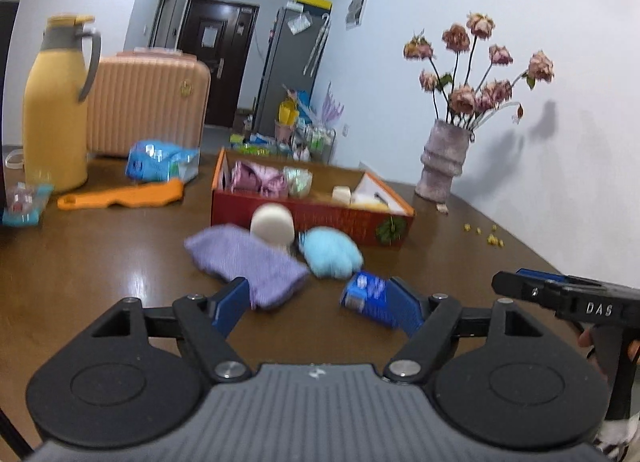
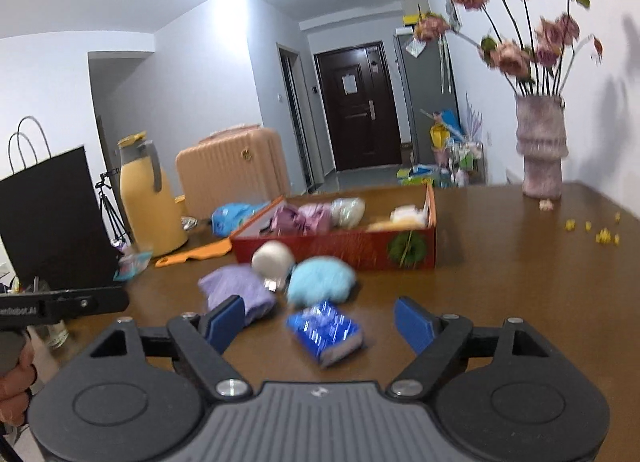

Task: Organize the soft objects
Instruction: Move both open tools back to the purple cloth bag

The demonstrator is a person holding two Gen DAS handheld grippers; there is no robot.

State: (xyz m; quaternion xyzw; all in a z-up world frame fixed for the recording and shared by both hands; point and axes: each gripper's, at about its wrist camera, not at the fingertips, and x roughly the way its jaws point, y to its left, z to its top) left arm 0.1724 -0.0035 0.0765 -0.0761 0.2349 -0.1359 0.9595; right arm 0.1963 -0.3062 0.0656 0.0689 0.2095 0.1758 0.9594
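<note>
Right in the middle of the worktop (image 1: 100,262) sits the little heap to be sorted: a purple knitted cloth (image 1: 248,262) lying slack and flat, a fluffy light-blue puff (image 1: 331,256) just beside it, and a cream ball (image 1: 273,225) tucked behind the two, touching or nearly touching both. These look feather-light and squashy, so I'd judge they'll give under the pads rather than slip; the cloth wants pinching at a bunched edge, the puff across its middle. Nearer the camera lies a blue packet (image 2: 326,332), shiny and probably slicker and firmer at its corners. Both tools are out in front of the heap with nothing in them: the left gripper (image 1: 320,308) has its jaws wide, the cloth's near end showing by its left pad and the packet by its right, no squeeze visible on either; the right gripper (image 2: 320,324) stands wide too, framing the packet without clamping it. Behind the heap waits the red box (image 1: 312,217), open-topped, already holding some pink and pale soft bits, likely the destination. Off to the sides: a yellow flask (image 1: 56,101), an orange comb-like tool (image 1: 120,195), a vase of dried roses (image 1: 444,159).
</note>
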